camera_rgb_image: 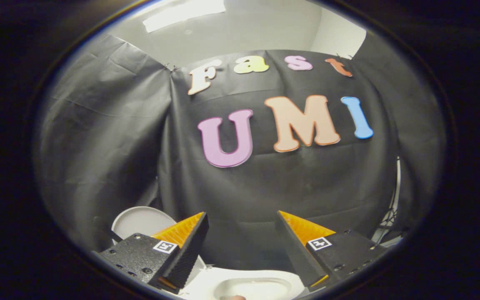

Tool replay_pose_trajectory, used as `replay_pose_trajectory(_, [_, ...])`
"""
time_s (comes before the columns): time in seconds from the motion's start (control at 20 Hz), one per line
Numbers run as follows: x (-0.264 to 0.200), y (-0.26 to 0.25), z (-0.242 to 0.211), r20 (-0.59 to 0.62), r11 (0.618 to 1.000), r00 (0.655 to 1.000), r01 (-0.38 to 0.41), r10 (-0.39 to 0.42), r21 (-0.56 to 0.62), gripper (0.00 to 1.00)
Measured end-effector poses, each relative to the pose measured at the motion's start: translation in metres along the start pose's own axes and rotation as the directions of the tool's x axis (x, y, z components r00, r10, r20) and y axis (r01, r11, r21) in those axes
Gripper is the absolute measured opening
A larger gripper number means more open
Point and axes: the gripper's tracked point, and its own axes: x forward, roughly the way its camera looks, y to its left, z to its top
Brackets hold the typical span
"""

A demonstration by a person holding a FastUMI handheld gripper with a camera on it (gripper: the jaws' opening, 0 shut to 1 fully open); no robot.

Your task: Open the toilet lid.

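Above toilet | claw wide open | holding nothing

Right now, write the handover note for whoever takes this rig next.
Gripper: fingers open, holding nothing, pointed at the booth wall above the toilet.
Toilet lid: white, looks raised, just beyond the left finger.
Toilet bowl: its rim and opening are uncovered, low between the fingers.
Done: the lid appears to be up.
Left: probably only to check that the lid rests securely, then back away.
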Motion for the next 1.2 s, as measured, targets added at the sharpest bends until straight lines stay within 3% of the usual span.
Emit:
replay_pose_trajectory(0.8, [-0.129, -0.23, 0.007, 0.074, 0.955, 0.953, 0.296, -0.294, -0.028, 0.98])
replay_pose_trajectory(1.0, [-0.162, -0.267, -0.003, 0.067, 0.96, 0.959, 0.277, -0.274, -0.042, 0.97])
replay_pose_trajectory(1.2, [-0.175, -0.288, -0.027, 0.025, 0.976, 0.978, 0.21, -0.208, -0.063, 0.95])
